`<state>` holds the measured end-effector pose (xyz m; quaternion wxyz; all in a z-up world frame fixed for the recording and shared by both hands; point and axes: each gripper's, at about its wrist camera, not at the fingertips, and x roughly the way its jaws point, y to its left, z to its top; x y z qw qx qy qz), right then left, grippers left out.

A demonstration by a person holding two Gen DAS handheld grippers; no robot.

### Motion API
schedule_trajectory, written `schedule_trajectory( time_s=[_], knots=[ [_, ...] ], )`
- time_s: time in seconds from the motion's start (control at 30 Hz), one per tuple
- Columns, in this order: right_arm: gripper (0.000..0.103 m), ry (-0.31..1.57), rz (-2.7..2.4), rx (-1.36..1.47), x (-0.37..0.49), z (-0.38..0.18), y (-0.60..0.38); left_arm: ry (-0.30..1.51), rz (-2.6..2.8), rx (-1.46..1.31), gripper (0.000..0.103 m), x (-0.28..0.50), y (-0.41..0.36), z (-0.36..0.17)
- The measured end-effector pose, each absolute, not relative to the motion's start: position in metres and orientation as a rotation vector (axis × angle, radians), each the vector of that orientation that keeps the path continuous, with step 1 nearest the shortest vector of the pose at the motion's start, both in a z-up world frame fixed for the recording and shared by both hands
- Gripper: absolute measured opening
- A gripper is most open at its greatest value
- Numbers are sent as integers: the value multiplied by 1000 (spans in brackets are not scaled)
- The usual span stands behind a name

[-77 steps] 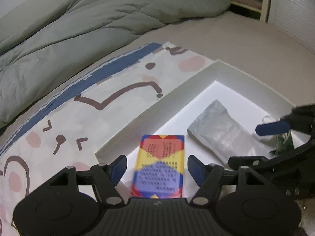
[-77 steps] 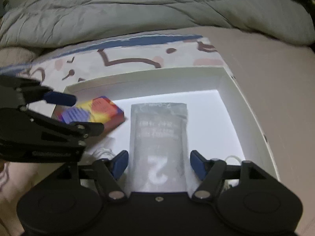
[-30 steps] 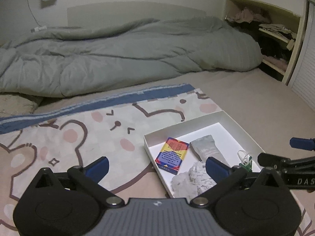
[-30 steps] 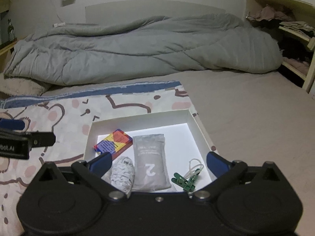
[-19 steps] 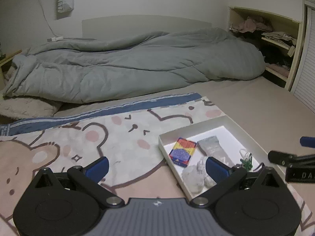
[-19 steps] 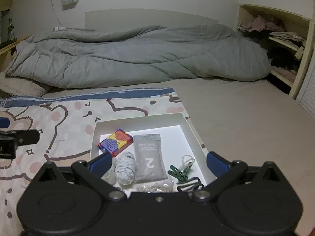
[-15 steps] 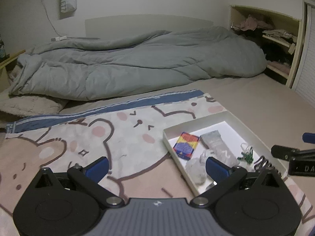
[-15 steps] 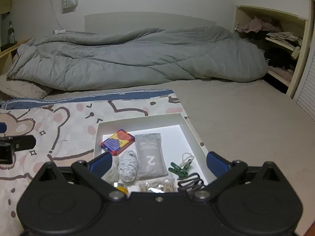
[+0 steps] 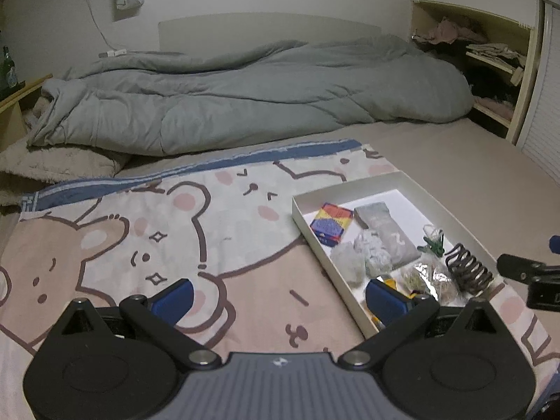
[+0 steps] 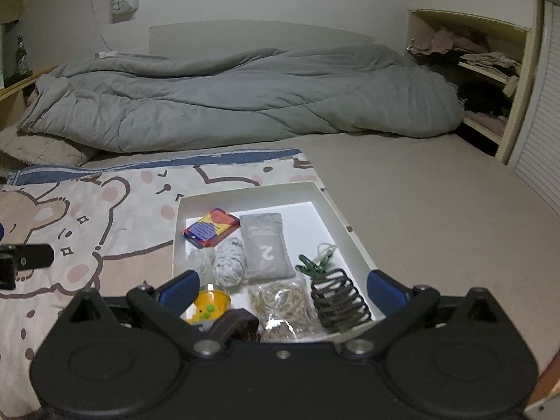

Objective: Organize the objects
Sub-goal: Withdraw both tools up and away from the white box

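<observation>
A shallow white box [image 10: 336,210] [image 9: 350,187] lies on the bed. In it are a colourful card box [image 10: 211,232] [image 9: 330,223], a grey pouch marked 2 [image 10: 267,245] [image 9: 385,232], two crumpled white wads [image 10: 229,262], a green clip [image 10: 311,266], a dark hair claw [image 10: 339,301] [image 9: 469,273], a bag of rubber bands [image 10: 283,302] and a yellow toy [image 10: 208,306]. My right gripper [image 10: 281,285] is open and empty over the box's near end. My left gripper [image 9: 278,297] is open and empty over the blanket, left of the box.
A bear-print blanket [image 9: 147,245] [image 10: 80,231] covers the near bed. A bunched grey duvet [image 9: 245,105] lies behind. Open shelves with clothes [image 10: 472,70] stand at the right. Bare beige sheet [image 10: 437,210] lies right of the box.
Both grippers have pulled back and up from the box, and their jaws have opened wider. More of the box's contents show now.
</observation>
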<state>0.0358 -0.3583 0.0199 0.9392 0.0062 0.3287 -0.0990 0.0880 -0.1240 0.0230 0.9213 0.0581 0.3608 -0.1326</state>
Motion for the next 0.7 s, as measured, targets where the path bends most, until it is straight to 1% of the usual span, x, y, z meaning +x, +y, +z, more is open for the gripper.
schedule_trajectory(
  time_s=[0.3,0.7],
  knots=[
    [103,667,-218,29,13,15,-352,752,-276,155,103,82,-126,15],
    [103,670,-247,32,6,11,-349,746,-292,182,103,78,-128,13]
  ],
)
